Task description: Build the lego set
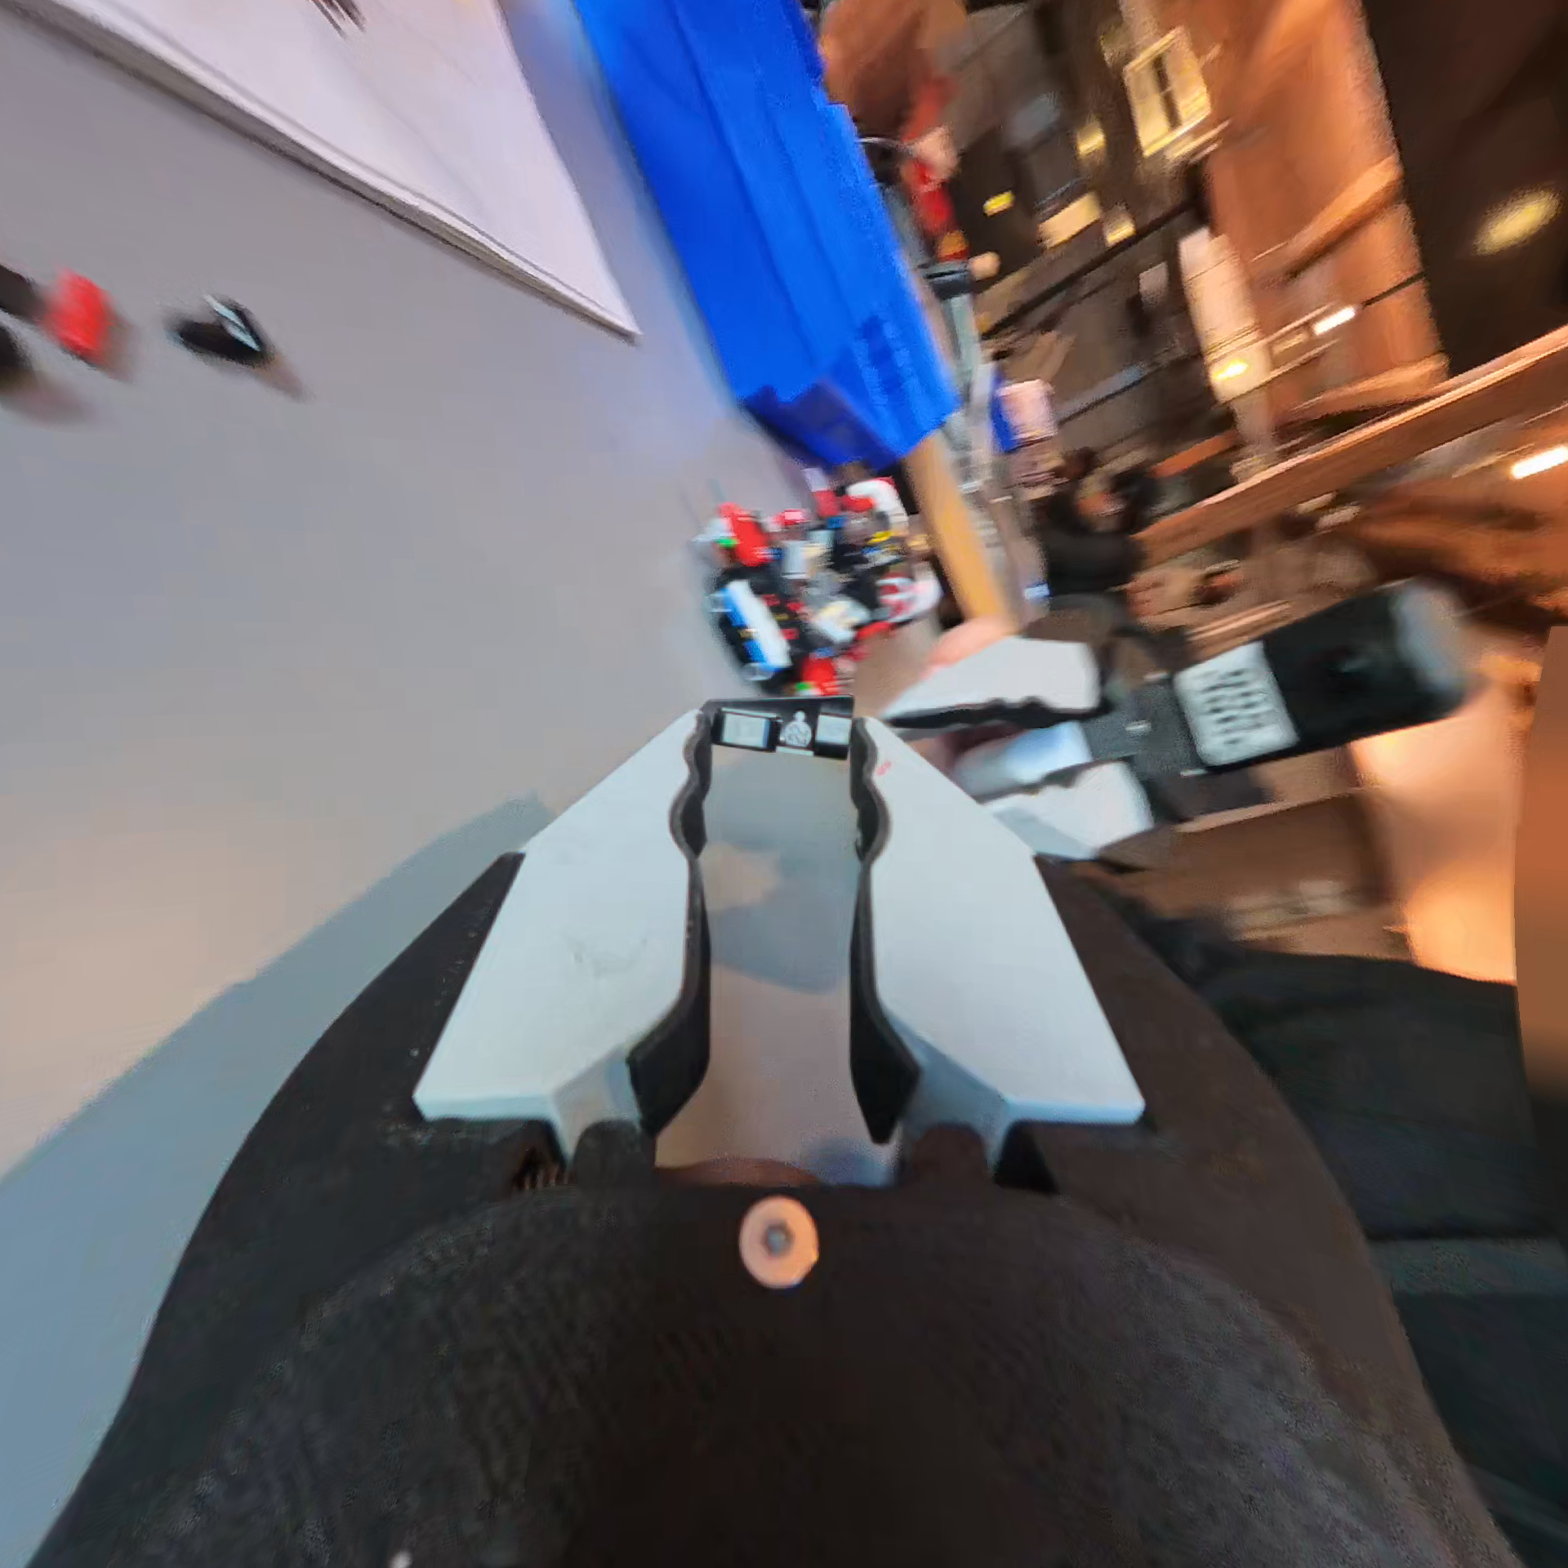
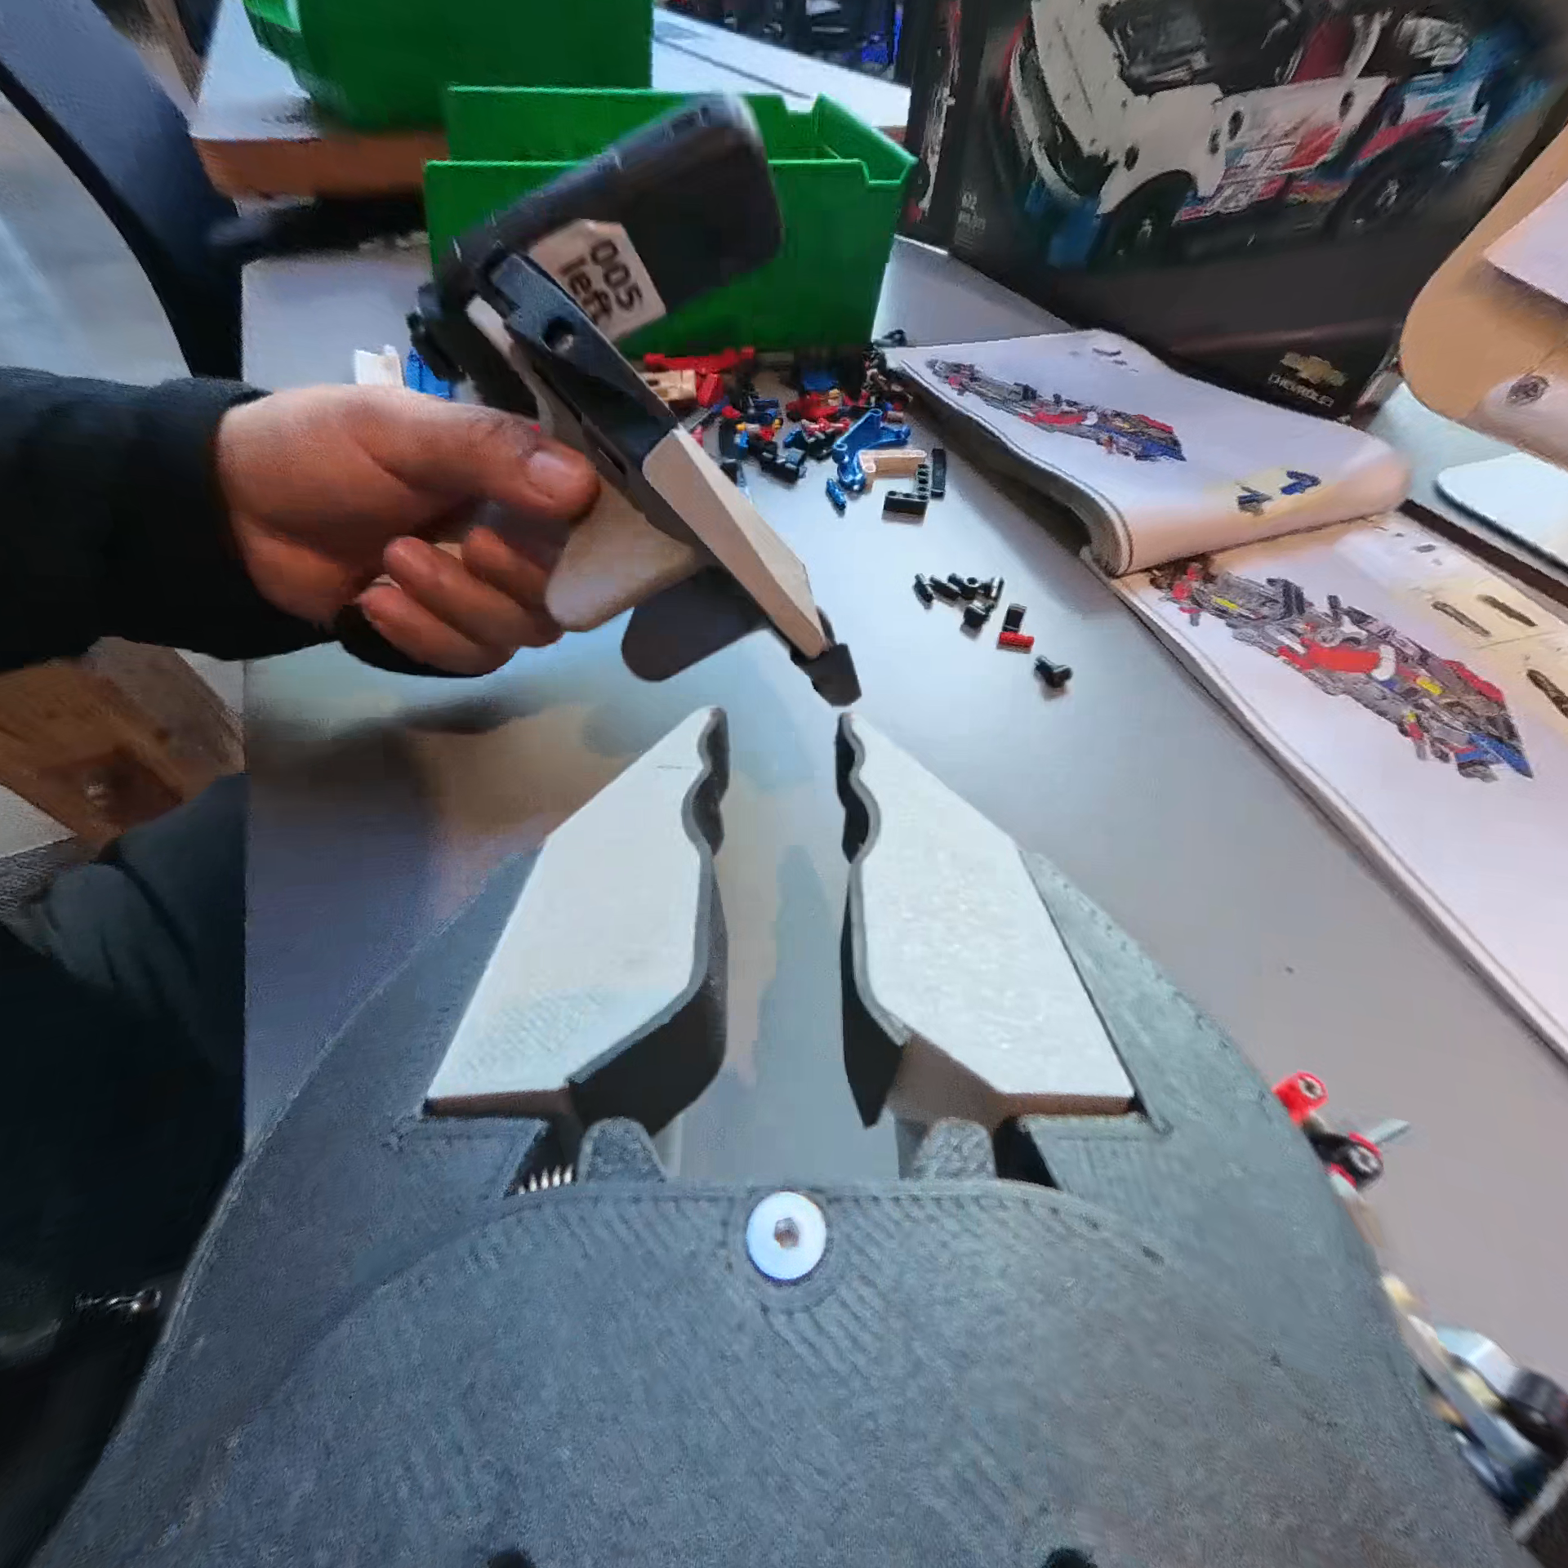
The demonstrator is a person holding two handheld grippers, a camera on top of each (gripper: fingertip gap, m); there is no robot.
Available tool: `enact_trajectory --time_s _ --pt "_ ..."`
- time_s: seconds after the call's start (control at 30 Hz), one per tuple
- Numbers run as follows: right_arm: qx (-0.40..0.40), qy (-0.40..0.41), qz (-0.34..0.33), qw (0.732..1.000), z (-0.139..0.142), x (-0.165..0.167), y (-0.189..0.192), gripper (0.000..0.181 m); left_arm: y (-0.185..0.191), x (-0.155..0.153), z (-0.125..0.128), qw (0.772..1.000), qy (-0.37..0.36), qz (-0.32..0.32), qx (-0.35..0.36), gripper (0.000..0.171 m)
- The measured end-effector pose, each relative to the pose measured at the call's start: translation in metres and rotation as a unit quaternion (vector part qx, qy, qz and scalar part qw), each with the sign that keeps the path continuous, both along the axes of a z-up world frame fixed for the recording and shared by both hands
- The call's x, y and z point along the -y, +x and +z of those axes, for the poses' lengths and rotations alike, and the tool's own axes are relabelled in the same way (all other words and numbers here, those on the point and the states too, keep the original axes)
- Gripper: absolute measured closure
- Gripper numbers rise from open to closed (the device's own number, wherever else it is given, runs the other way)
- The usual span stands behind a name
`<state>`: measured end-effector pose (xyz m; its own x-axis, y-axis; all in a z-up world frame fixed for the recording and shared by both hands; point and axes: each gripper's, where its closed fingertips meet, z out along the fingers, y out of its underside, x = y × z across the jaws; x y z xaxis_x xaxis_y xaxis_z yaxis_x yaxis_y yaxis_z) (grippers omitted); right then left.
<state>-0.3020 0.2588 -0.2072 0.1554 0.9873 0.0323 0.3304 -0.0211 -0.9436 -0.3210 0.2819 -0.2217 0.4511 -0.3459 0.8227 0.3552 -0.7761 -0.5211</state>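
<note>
Left claw (image 1: 779,736) clamped on small black flat piece (image 1: 781,731); right claw (image 2: 782,747) apart, empty, above grey table (image 2: 1103,848); loose parts pile (image 2: 814,424) beyond.

My left gripper (image 2: 836,679) hangs over the table (image 2: 1103,848), just in front of my right gripper (image 2: 782,730). A pile of lego pieces (image 2: 814,424) lies behind it, in front of a bin (image 2: 814,170). An open booklet (image 2: 1273,526) lies to the right, with a box (image 2: 1230,170) behind it. A few small pegs (image 2: 967,594) sit between, I think.
</note>
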Motion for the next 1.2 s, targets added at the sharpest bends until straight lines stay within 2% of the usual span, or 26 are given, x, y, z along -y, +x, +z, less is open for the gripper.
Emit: enact_trajectory --time_s 0.07,0.1,0.23,0.33,0.4,0.47,0.6,0.97,1.2 --pt "-0.009 0.004 0.010 1.000 -0.002 0.005 -0.005 0.161 -0.016 -0.001 -0.010 0.995 0.036 0.023 -0.088 0.142" --pt "-0.008 0.007 0.010 1.000 -0.005 0.005 -0.008 0.159 -0.020 0.000 -0.010 0.993 0.051 0.024 -0.102 0.142" --pt "0.004 0.014 0.008 1.000 -0.017 0.006 -0.019 0.146 -0.013 0.009 -0.007 0.996 0.064 0.013 -0.064 0.142" --pt "-0.024 0.009 0.021 0.999 -0.011 0.013 -0.026 0.147 -0.015 0.005 0.009 0.987 0.141 0.040 -0.057 0.142" --pt "-0.040 -0.001 0.024 0.999 -0.006 0.012 -0.026 0.149 -0.017 0.003 0.012 0.975 0.190 0.031 -0.113 0.142" --pt "-0.061 -0.020 0.029 0.997 -0.001 0.010 -0.023 0.151 -0.023 -0.006 0.006 0.963 0.206 0.050 -0.168 0.142" --pt "-0.095 -0.055 0.034 0.993 0.008 0.008 -0.018 0.154 -0.021 -0.007 0.004 0.960 0.209 0.046 -0.182 0.142" --pt "-0.133 -0.094 0.024 0.986 0.015 -0.006 -0.009 0.159 -0.026 -0.011 0.002 0.966 0.190 0.055 -0.163 0.142" --pt "-0.133 -0.102 0.031 0.985 0.015 -0.003 -0.010 0.160 -0.026 -0.011 0.002 0.968 0.187 0.055 -0.160 0.142"
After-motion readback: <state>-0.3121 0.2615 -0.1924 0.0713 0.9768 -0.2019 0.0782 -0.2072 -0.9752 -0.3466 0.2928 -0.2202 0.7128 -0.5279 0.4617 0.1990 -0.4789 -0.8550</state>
